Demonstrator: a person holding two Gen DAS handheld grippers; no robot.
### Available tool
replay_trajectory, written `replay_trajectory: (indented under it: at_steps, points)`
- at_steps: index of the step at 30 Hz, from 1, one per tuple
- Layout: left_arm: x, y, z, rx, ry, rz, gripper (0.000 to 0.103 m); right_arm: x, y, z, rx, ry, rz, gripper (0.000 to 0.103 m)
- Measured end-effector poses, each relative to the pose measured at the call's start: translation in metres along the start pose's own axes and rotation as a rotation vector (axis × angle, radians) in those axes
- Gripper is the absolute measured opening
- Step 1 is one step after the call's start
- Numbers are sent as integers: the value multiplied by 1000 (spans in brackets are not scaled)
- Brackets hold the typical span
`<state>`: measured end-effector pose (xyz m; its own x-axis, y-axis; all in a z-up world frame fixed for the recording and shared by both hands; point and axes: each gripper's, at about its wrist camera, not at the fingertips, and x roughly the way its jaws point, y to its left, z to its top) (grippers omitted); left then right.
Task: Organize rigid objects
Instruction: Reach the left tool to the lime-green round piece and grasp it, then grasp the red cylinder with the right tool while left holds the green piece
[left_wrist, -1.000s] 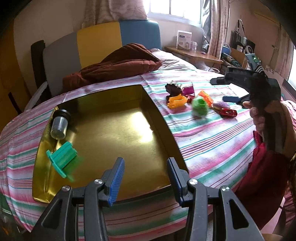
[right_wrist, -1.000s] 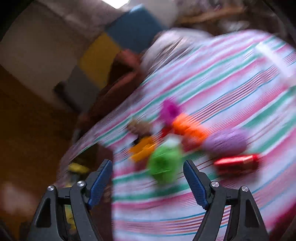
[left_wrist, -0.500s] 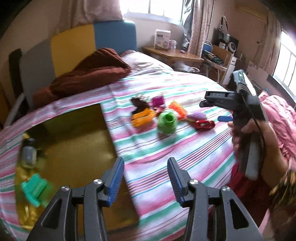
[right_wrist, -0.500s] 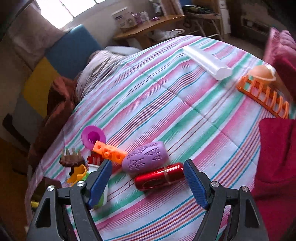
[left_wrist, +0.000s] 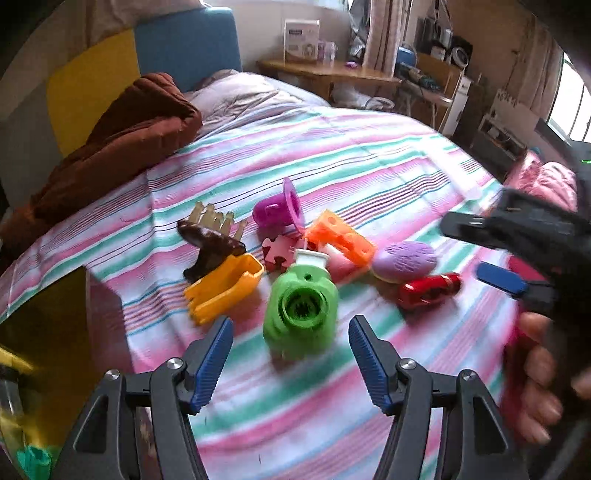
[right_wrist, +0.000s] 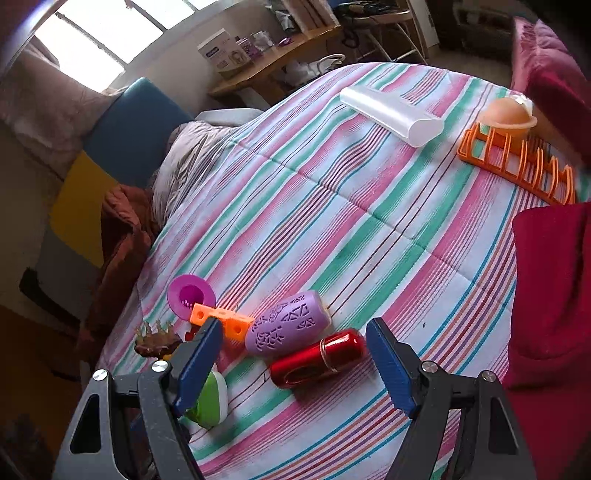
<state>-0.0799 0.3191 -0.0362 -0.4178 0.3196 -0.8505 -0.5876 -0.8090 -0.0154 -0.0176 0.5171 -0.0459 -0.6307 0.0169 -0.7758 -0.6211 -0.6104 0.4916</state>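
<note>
A heap of small plastic things lies on the striped bedspread. In the left wrist view a green round piece (left_wrist: 301, 314) sits just ahead of my left gripper (left_wrist: 290, 350), whose jaws are opening with nothing pressed between them. Around it lie a yellow piece (left_wrist: 225, 286), a brown comb-like piece (left_wrist: 210, 236), a magenta cup (left_wrist: 280, 206), an orange block (left_wrist: 341, 240), a purple oval (left_wrist: 404, 260) and a red shiny tube (left_wrist: 430, 291). My right gripper (right_wrist: 295, 363) stands open above the red tube (right_wrist: 317, 360), beside the purple oval (right_wrist: 288, 328).
The gold tray (left_wrist: 44, 332) lies at the left edge, a teal piece (left_wrist: 33, 459) in it. A white case (right_wrist: 391, 114), an orange rack (right_wrist: 517, 170) with a peach bowl (right_wrist: 506, 116) lie far right. A brown blanket (left_wrist: 122, 136) and red cloth (right_wrist: 554, 295) border the spread.
My left gripper swung right from over the gold tray to the toy heap, and its jaws spread wider. The right gripper's view steadied over the red tube and purple oval.
</note>
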Motion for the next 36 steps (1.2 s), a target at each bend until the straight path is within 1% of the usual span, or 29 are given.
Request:
replay_trajectory:
  at_steps: [2,7,10,13,16,23,24,25,27,31,36]
  points:
    - [12,-3,3,21,14,-9,66,0,-1,1,7,1,-1,80]
    - [36,-7,5,32,34,8,66,1,0,1,1,6,-4,80]
    - [47,-8,1,17,35,-6,54,2,1,1,-4,10,-9,80]
    - [50,-9,-2,19,12,-8,53,3,0,1,-2,11,-12,80]
    - [45,-8,-10,5,-6,-14,53,3,0,1,-7,12,-14,80]
    - [27,1,-36,-48,-5,-32,53,9,4,-1,-35,48,-39,80]
    - [25,2,-39,-56,-2,-37,53,10,5,-2,-40,52,-43,83]
    - [22,5,-42,-66,2,-44,53,12,6,-3,-51,61,-56,91]
    - [16,9,-49,-94,6,-52,53,18,10,-6,-81,88,-94,96]
    - [5,20,-61,-151,10,-80,53,24,19,-13,-146,118,-128,96]
    - [-13,23,-74,-153,-15,-114,53,28,24,-19,-209,128,-173,96]
